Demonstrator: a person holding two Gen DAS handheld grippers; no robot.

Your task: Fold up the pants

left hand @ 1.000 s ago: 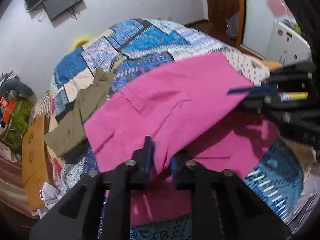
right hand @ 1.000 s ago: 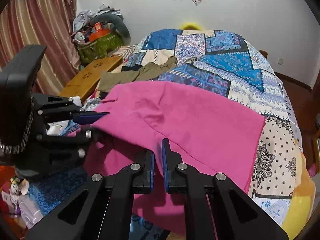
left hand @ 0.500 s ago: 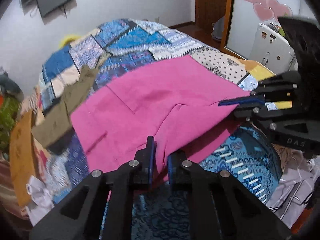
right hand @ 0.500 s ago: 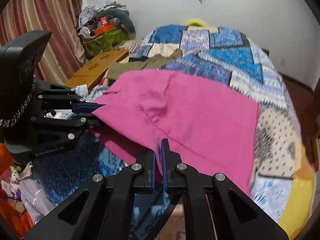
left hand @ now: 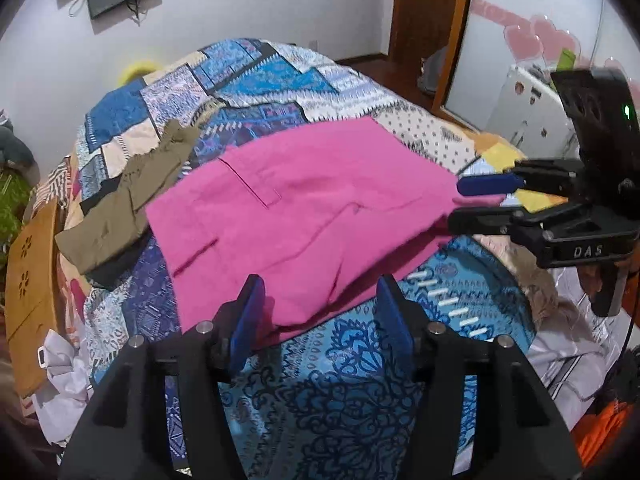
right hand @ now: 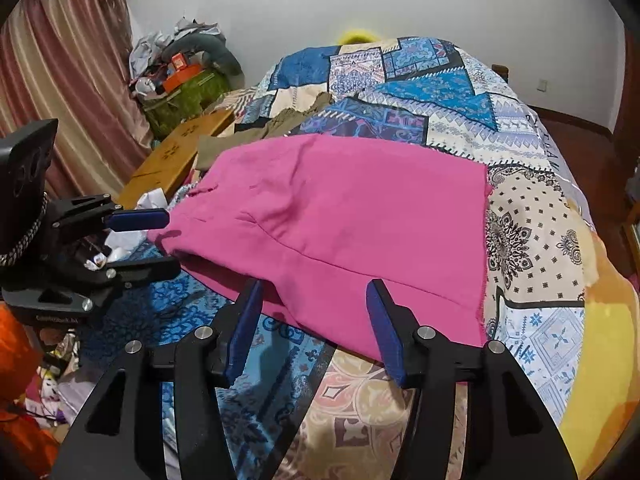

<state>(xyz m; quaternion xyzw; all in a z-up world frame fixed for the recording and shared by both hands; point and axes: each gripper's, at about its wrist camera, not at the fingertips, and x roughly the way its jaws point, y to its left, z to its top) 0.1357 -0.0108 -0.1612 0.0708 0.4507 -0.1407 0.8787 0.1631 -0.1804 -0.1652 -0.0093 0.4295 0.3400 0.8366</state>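
The pink pants (left hand: 304,208) lie folded flat on the patchwork bed cover, and they also show in the right wrist view (right hand: 352,216). My left gripper (left hand: 320,292) is open and empty, its fingers on either side of the pants' near edge. My right gripper (right hand: 314,292) is open and empty at the near edge too. In the left wrist view the right gripper (left hand: 476,200) stands open at the pants' right corner. In the right wrist view the left gripper (right hand: 160,240) stands open at the pants' left corner.
Olive-brown pants (left hand: 128,196) lie on the bed left of the pink ones, and they also show in the right wrist view (right hand: 276,124). A wooden board (left hand: 32,272) leans at the bed's left side. A clutter pile (right hand: 184,72) sits by the curtain. A door and mirror (left hand: 520,40) stand at the right.
Both grippers held the pink pants' edge, laid the upper layer down onto the bed, then opened and let go. The pants now rest flat.
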